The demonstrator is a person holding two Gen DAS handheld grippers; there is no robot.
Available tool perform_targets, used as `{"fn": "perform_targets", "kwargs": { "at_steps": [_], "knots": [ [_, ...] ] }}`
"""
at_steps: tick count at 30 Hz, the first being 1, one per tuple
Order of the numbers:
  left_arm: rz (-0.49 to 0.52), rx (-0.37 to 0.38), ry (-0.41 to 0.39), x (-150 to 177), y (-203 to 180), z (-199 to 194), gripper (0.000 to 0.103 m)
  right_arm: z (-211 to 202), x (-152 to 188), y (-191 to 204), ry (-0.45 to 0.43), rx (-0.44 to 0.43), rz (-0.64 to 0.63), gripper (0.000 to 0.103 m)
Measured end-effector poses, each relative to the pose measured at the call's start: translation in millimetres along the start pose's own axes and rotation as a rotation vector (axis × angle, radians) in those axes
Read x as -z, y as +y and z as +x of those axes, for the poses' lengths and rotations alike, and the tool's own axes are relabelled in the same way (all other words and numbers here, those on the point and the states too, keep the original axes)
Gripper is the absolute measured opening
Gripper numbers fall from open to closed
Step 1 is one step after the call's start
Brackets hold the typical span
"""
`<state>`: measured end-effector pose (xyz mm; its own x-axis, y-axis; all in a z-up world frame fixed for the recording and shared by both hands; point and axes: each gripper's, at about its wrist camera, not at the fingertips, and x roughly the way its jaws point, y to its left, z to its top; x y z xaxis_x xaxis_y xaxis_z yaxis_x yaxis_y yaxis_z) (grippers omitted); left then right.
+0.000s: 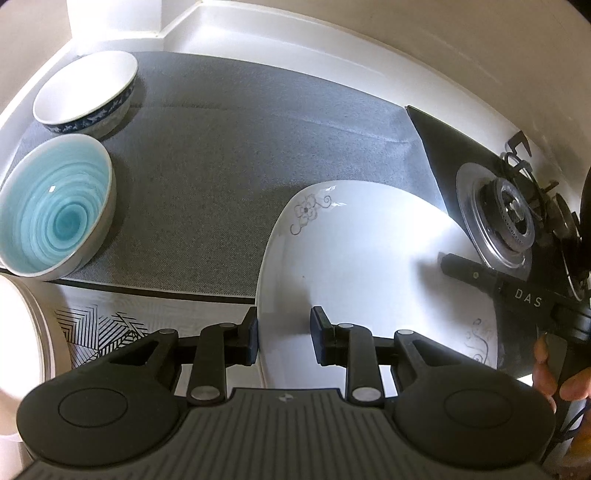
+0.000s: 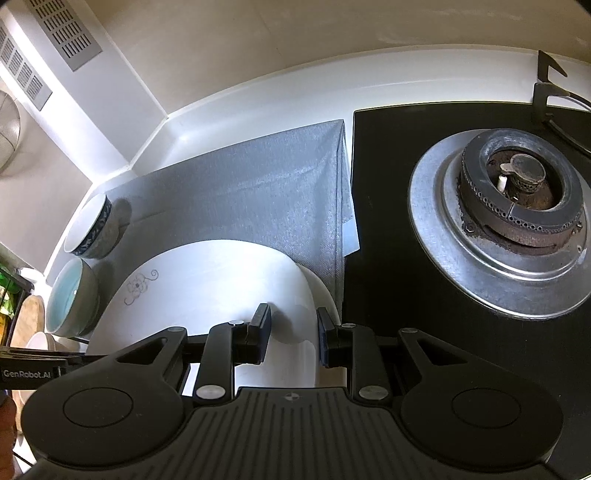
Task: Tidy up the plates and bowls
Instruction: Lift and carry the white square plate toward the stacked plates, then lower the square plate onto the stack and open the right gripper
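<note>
A: Over the grey mat [image 1: 229,155], why two grips on the floral plate [image 1: 354,258]?
B: Left hand-held gripper [image 1: 283,338] and right hand-held gripper [image 2: 293,338] straddle opposite rims, jaws part-open, seemingly steadying it beside the bowls

Left wrist view: counter contents

Left gripper [image 1: 284,338], jaws apart, straddling the white floral plate's [image 1: 354,266] near-left rim. Far left: turquoise bowl [image 1: 55,218], blue-banded bowl [image 1: 86,92] beyond, both on grey mat [image 1: 229,147]. Right: gas burner [image 1: 511,214], right gripper [image 1: 447,264].

Wall: cream [image 2: 295,33] — plain.
Counter: white [image 1: 258,40], under a grey mat [image 1: 240,147].
Stove: black [image 2: 388,184] — burner [image 2: 517,192] unlit.
</note>
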<state>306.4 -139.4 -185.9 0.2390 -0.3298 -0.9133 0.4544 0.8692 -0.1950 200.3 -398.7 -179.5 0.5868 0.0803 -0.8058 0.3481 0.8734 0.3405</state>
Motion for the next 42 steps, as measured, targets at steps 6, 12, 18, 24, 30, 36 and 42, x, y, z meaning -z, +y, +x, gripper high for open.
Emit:
{"fn": "perform_targets", "kwargs": {
  "at_steps": [6, 12, 18, 24, 30, 36, 42],
  "knots": [
    [0.054, -0.064, 0.005, 7.6, -8.0, 1.8, 0.028, -1.1, 1.1, 5.3, -0.014, 0.017, -0.036, 0.026],
    [0.057, -0.071, 0.001, 6.6, -8.0, 3.1, 0.028, -1.3, 0.1, 7.9, -0.014, 0.033, -0.078, 0.026],
    [0.038, -0.057, -0.016, 6.9, -3.0, -1.2, 0.039, -12.6, 5.0, 26.6, -0.077, 0.118, -0.247, 0.030],
    [0.033, -0.066, -0.066, 6.6, -3.4, -12.8, 0.089, -19.7, 1.5, 27.9, -0.074, 0.133, -0.261, 0.039],
    [0.037, -0.047, -0.056, 11.5, -8.2, -27.4, 0.096, -40.3, 5.9, 41.7, -0.017, 0.082, -0.218, 0.065],
    [0.045, -0.049, -0.072, 21.5, -9.9, -44.8, 0.102, -59.2, 20.2, 71.0, 0.018, 0.035, -0.240, 0.072],
    [0.031, -0.102, -0.105, 30.3, -0.5, -61.1, 0.102, -67.0, 29.2, 97.4, 0.032, 0.003, -0.291, 0.075]
  ]
}}
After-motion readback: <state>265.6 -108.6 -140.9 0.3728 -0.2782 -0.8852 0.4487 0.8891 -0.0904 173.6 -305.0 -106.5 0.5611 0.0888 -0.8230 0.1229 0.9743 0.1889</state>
